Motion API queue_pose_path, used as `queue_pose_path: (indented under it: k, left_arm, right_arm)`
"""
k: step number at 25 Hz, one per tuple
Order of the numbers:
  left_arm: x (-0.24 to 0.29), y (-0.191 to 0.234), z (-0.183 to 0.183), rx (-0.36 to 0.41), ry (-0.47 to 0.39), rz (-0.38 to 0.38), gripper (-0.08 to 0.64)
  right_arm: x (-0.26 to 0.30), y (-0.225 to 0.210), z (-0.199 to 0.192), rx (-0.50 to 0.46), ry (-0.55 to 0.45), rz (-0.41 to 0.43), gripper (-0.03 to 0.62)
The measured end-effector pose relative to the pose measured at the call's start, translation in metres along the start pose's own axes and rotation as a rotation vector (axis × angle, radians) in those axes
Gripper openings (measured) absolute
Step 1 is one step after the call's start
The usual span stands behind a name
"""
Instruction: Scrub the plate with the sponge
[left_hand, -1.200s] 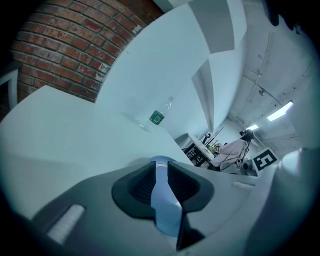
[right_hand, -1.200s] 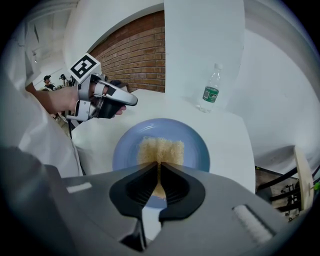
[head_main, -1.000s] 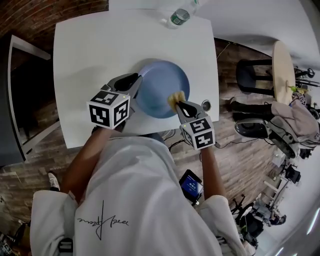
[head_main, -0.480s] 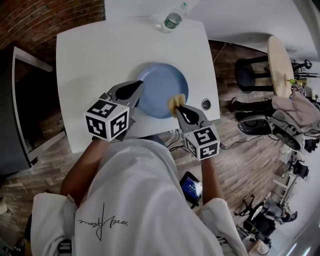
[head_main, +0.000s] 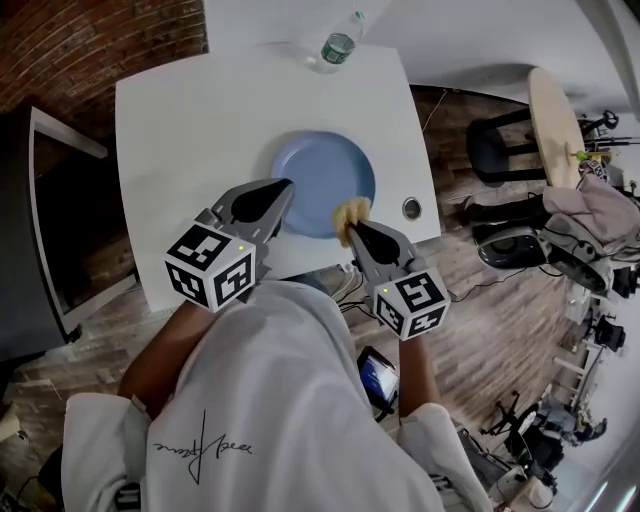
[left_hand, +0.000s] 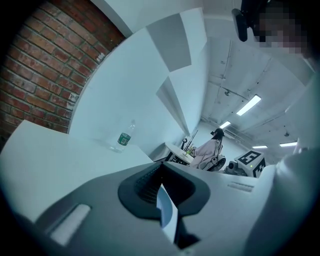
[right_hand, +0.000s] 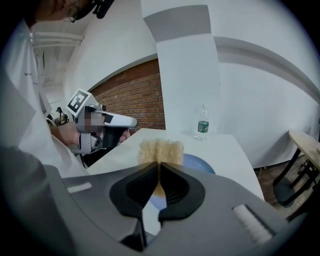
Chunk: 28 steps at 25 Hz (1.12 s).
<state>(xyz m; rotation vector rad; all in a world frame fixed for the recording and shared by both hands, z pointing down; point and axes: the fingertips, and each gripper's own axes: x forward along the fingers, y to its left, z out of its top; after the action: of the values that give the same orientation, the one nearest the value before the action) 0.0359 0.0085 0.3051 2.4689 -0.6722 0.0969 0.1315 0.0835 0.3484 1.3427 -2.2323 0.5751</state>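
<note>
The white table (head_main: 190, 130) bears a blue plate (head_main: 325, 165) lying flat near its front edge, its face bare. A clear bottle (head_main: 335, 45) with a green label stands upright at the far edge, well apart from the plate; what is in it cannot be made out.

The left gripper (head_main: 283, 186) points over the plate's left rim. Its jaws have just been closing and now stand pressed together with nothing between them.

The right gripper (head_main: 352, 225) is at the plate's near right rim, jaws pinching a yellow sponge (head_main: 350, 209), which juts out past the tips. In the head view the sponge overlaps the rim; whether it touches the plate cannot be told.

A small round metal fitting (head_main: 411, 208) sits on the table just right of the plate
</note>
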Motion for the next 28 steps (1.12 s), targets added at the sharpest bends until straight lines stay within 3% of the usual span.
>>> queue_pose_path:
  k: [5, 28]
  left_arm:
    - [-0.008, -0.020, -0.002, 0.001, -0.003, -0.055, 0.014]
    - [-0.015, -0.044, -0.009, 0.074, 0.002, -0.027, 0.014]
  right_arm:
    - [-0.012, 0.010, 0.005, 0.024, -0.045, 0.014, 0.021]
    - [-0.058, 0.019, -0.003, 0.071, -0.076, -0.036, 0.023]
